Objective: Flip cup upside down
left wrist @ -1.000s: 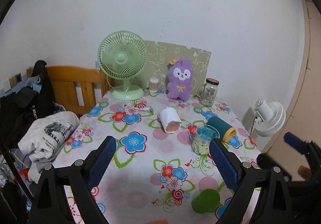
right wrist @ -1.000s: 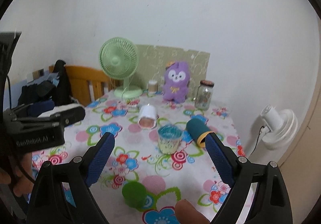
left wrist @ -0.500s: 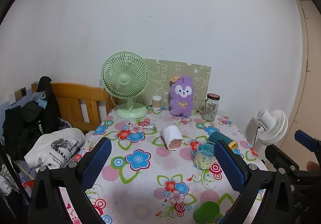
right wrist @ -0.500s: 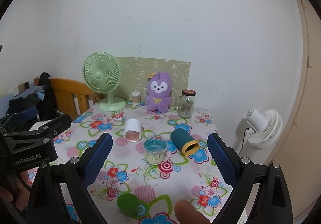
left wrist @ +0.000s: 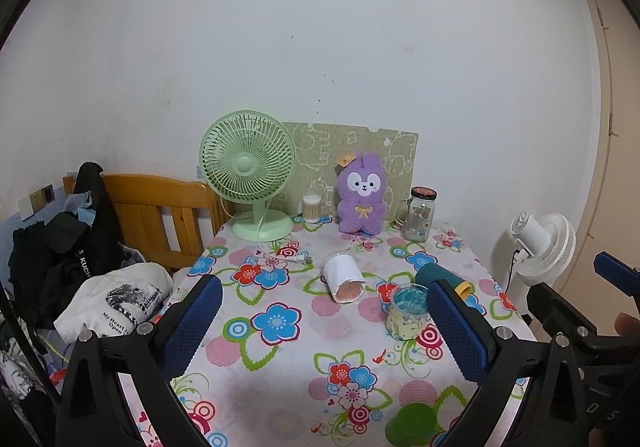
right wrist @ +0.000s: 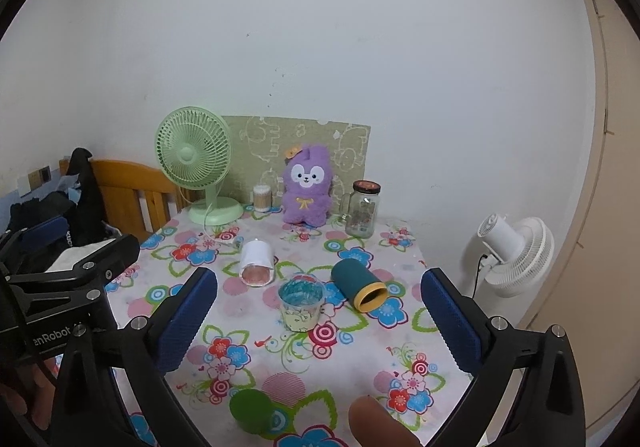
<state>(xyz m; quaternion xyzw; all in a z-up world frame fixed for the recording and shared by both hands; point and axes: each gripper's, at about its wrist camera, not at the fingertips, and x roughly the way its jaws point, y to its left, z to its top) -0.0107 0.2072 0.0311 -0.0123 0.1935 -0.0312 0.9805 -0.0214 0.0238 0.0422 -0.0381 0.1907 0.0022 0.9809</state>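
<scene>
On the table (right wrist: 256, 331), an upright cup (right wrist: 301, 306) stands mid-cloth, a cup on its side (right wrist: 257, 262) behind-left, another lying cup (right wrist: 359, 284) to its right; fan (right wrist: 195, 163), plush toy (right wrist: 306, 191) and jar (right wrist: 362, 214) line the back edge.

A home bedroom is suggested by a wooden bedstead (left wrist: 160, 207), heaped clothes (left wrist: 116, 299) and a plush toy (left wrist: 362, 193).
</scene>
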